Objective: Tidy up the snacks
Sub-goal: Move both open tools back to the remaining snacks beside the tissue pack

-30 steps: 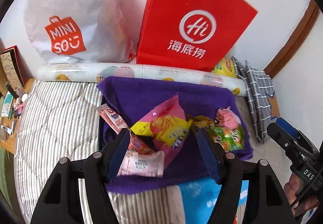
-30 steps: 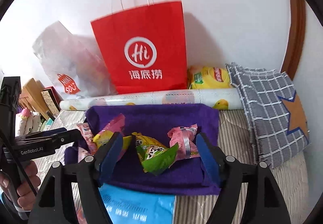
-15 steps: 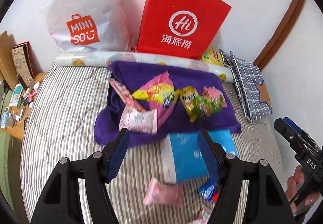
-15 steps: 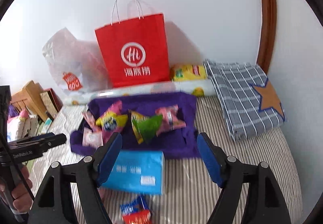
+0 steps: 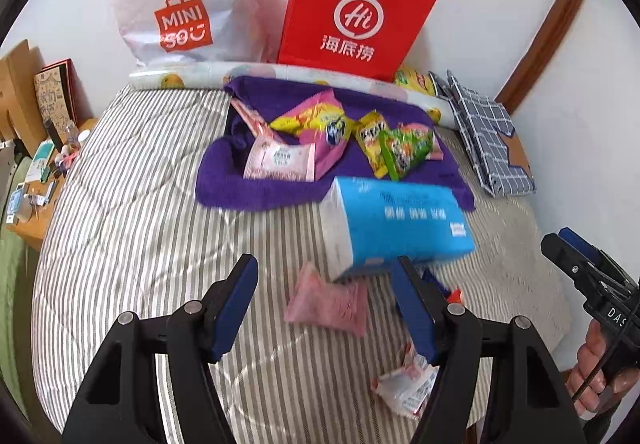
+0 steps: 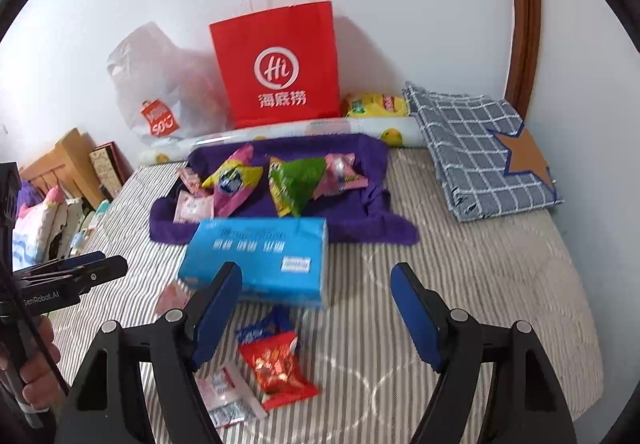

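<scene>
Already you have several snack packets [image 5: 320, 131] gathered on the purple towel [image 5: 256, 191]; the pink packet [image 5: 326, 304], red packet [image 6: 276, 364] and white packet [image 6: 224, 392] remain on the striped bed. Your left gripper [image 5: 324, 308] and right gripper [image 6: 316, 312] hang spread and empty.

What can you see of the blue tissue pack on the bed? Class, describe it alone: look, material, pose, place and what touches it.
The blue tissue pack is a rectangular soft pack in glossy light-blue plastic wrap, with white printed characters and a small white label on top. One end shows white. It lies flat on the striped bedspread, and its far edge appears to overlap the purple towel. A small blue-and-red snack packet lies close in front; whether they touch is unclear. Neither tool touches it.
</scene>
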Demonstrator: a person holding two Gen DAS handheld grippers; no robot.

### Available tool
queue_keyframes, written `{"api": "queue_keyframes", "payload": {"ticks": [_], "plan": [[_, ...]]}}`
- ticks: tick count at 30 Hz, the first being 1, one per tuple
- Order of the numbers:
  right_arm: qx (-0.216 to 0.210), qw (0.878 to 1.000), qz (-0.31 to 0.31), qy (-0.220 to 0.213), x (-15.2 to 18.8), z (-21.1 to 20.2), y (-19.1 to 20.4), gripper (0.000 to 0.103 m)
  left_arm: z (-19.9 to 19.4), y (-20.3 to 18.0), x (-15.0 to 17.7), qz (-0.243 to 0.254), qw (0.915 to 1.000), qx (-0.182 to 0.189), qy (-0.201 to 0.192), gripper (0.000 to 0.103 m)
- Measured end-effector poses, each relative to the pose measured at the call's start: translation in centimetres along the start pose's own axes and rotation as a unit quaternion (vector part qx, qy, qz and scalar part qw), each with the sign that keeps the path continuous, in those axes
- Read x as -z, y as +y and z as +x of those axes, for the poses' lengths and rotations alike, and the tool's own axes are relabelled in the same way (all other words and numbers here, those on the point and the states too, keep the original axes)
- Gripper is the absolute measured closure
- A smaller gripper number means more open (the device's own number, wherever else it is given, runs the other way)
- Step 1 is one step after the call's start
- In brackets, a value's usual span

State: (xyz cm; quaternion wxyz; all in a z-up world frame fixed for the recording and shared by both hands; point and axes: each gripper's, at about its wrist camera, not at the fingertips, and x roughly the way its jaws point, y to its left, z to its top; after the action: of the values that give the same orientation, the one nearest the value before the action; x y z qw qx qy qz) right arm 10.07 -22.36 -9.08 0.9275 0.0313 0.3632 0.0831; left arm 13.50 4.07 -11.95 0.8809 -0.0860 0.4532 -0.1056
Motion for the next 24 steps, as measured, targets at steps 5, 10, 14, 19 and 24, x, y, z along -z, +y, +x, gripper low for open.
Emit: {"api": "queue_keyframes", "payload": {"ticks": [5,10,14,19,24], "plan": [[-0.007,1.0,-0.003,0.014,1.8,0.8,0.6,0.027,0.3,1.0,1.8,-0.008,0.9999,-0.005,0.007,0.035],[-0.021,0.999,-0.006,0.025,3.3,1.4,1.5,0.027,0.5,1.8,3.1,-0.014,0.9997,-0.013,0.014,0.035],[-0.02,0.999,-0.024,0.029,4.2,1.9,2.5,0.027,0.6,2.3,3.8,-0.017,0.9997,-0.014,0.013,0.035],[-0.026,0.998,-0.035,0.035,5.1,2.4,2.9,0.027,1.0,2.9,4.3,-0.027,0.9994,-0.012,0.017,0.035],[-0.03,0.998,-0.033,0.053,6.4,3.7,2.8,0.027,1.3,2.9,4.3,-0.028,0.9993,-0.014,0.022,0.035]]}}
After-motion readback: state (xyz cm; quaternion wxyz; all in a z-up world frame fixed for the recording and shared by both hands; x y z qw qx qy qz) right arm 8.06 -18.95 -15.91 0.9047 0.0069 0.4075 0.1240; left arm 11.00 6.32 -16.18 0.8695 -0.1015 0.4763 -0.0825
